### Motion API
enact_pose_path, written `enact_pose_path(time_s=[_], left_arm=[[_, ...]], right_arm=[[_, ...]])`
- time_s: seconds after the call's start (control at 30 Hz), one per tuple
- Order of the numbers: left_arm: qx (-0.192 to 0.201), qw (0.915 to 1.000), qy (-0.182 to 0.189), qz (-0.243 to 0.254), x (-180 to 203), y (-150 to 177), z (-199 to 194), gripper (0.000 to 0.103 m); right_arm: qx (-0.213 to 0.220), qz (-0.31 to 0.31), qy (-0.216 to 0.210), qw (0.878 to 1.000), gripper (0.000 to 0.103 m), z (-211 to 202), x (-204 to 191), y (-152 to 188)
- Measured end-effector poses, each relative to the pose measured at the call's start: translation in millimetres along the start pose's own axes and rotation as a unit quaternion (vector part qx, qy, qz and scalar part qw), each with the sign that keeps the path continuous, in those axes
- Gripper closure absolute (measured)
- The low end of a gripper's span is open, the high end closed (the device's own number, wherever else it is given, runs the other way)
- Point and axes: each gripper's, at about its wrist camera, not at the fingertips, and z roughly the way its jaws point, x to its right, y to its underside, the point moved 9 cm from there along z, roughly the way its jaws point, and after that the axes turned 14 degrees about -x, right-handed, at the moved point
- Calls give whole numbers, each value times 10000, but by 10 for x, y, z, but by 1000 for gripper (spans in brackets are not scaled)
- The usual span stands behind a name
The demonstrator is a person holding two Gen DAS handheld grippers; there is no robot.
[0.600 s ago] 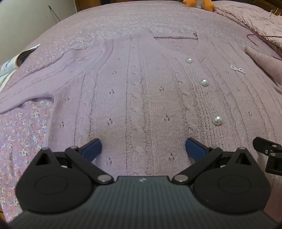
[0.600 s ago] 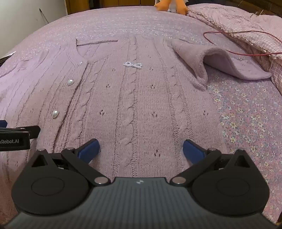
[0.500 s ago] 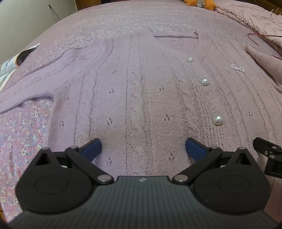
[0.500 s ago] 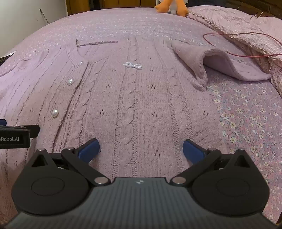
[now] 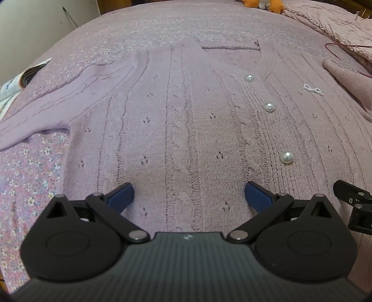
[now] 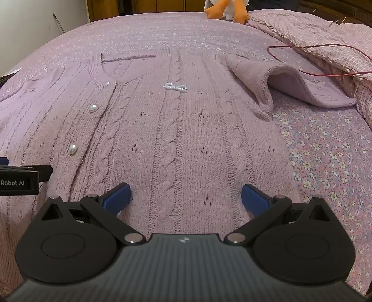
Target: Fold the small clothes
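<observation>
A lilac cable-knit cardigan (image 5: 186, 120) with pearl buttons (image 5: 286, 157) lies flat, front up, on a bed; it also fills the right wrist view (image 6: 186, 130). Its left sleeve (image 5: 46, 111) stretches out to the left. Its right sleeve (image 6: 267, 79) is folded over at the far right. My left gripper (image 5: 188, 196) is open and empty, low over the lower left half of the cardigan. My right gripper (image 6: 186, 196) is open and empty, low over the lower right half. A pearl bow (image 6: 175, 87) sits on the chest.
The floral lilac bedspread (image 6: 325, 151) shows on both sides. A pink checked quilt (image 6: 325, 37) with a red cord (image 6: 313, 72) lies at the far right. An orange plush toy (image 6: 225, 9) sits at the bed's far end. A magazine (image 5: 14, 86) lies at the left edge.
Both grippers have tilted or drawn back very slightly, so the cardigan sits a little lower in each view. Both stay open and empty.
</observation>
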Motion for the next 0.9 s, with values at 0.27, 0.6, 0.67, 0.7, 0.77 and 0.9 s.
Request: enact_pose_path(time_s=[0.27, 0.6, 0.67, 0.7, 0.77, 0.9], left_arm=[[24, 10000, -9, 1, 5, -13, -7, 0], [25, 10000, -5, 26, 14, -24, 1, 0], [39, 10000, -6, 21, 14, -16, 3, 0], [43, 10000, -8, 19, 14, -17, 3, 0], [49, 10000, -10, 17, 14, -20, 5, 0], [-4, 10000, 0, 9, 17, -34, 10, 0]], right_arm=[[13, -12, 5, 10000, 0, 10, -3, 2], [41, -4, 12, 10000, 0, 12, -7, 5], [52, -7, 17, 10000, 0, 15, -8, 9], [54, -7, 15, 10000, 0, 17, -10, 11], [57, -6, 14, 10000, 0, 19, -9, 11], [-113, -47, -6, 9999, 0, 28, -3, -18]])
